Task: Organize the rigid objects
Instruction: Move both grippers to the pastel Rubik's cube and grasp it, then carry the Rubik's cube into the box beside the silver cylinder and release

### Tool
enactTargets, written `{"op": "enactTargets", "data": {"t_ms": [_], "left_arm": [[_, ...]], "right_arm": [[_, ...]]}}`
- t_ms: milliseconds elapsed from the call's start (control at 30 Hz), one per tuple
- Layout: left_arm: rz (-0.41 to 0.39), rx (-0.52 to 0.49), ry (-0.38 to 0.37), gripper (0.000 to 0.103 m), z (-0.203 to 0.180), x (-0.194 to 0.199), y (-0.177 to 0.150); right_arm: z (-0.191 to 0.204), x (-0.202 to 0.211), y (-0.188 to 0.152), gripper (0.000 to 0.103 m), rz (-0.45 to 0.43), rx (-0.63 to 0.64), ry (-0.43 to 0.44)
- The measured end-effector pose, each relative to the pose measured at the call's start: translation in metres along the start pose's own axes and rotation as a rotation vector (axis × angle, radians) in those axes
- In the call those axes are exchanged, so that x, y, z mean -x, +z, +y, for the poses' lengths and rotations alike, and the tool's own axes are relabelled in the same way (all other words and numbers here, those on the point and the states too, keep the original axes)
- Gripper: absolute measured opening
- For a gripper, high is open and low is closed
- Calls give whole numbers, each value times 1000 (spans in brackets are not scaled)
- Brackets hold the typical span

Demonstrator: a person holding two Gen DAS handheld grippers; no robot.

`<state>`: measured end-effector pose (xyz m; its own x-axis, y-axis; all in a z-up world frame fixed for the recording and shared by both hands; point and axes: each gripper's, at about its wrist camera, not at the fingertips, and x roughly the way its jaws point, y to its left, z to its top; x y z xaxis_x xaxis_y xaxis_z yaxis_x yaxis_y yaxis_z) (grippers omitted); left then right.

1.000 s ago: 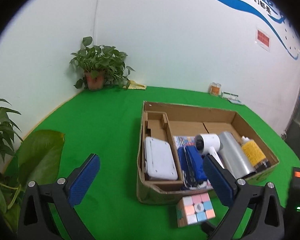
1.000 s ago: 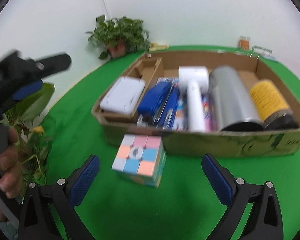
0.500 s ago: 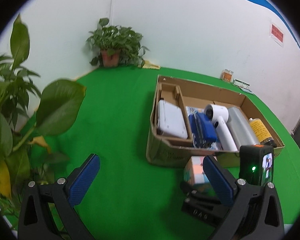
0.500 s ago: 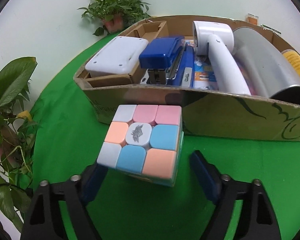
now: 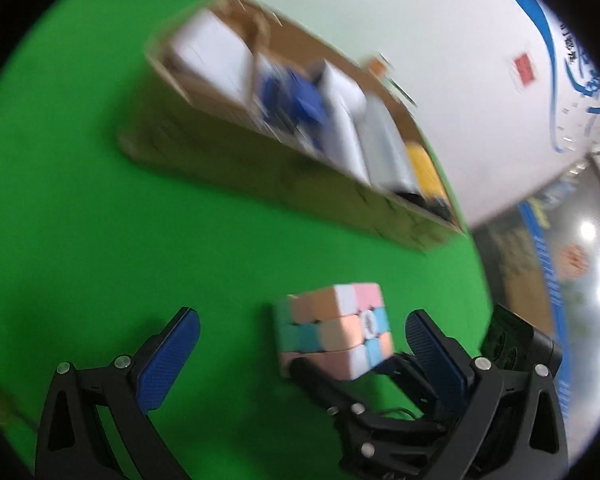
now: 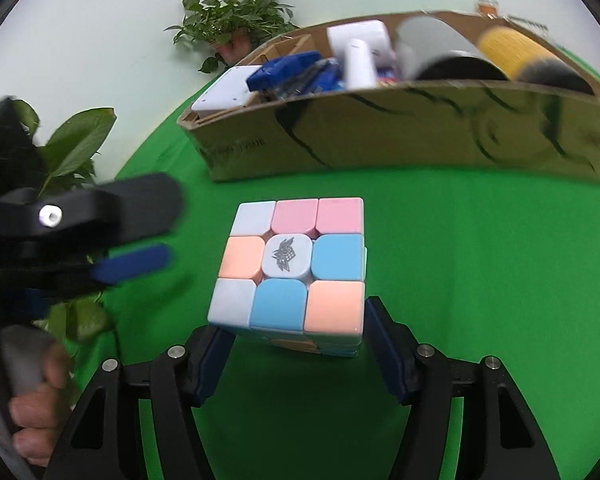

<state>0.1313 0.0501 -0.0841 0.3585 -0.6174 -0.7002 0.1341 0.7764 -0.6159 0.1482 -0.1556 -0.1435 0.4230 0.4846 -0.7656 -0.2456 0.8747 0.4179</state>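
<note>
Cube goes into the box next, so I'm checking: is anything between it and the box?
Only the box's near wall; the cube, gripped by the right gripper, must clear it. The green cloth between shows nothing.

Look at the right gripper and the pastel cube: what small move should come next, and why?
Probably lift the cube slightly. The right gripper has its pads against the cube's sides, and the cardboard box wall beyond must be cleared.

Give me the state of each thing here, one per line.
Pastel puzzle cube: gripped, off the cloth.
Right hand-held gripper: shut on the cube.
Left hand-held gripper: open, empty.
Brown cardboard box: open-topped, full.
Grey metal cylinder: lying on its side.
</note>
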Motion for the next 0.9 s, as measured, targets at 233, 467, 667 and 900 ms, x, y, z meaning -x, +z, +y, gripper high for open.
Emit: {"op": "enactTargets", "data": {"t_ms": [233,467,667,900], "left_arm": [[159,6,-29,94,-18,-41,-21],[192,34,-59,73,-28,-47,-34],[170,-36,-20,72,-44,-46,-30],[113,-66,-45,70,-57,-26,-11]], "right_arm": [[-23,25,-27,61,14,-48,46],[-22,34,-37,59,4,-3,34],[-17,36,-35,55,-7,31,7],[-7,53,-16,55,-86,77,-32]]}}
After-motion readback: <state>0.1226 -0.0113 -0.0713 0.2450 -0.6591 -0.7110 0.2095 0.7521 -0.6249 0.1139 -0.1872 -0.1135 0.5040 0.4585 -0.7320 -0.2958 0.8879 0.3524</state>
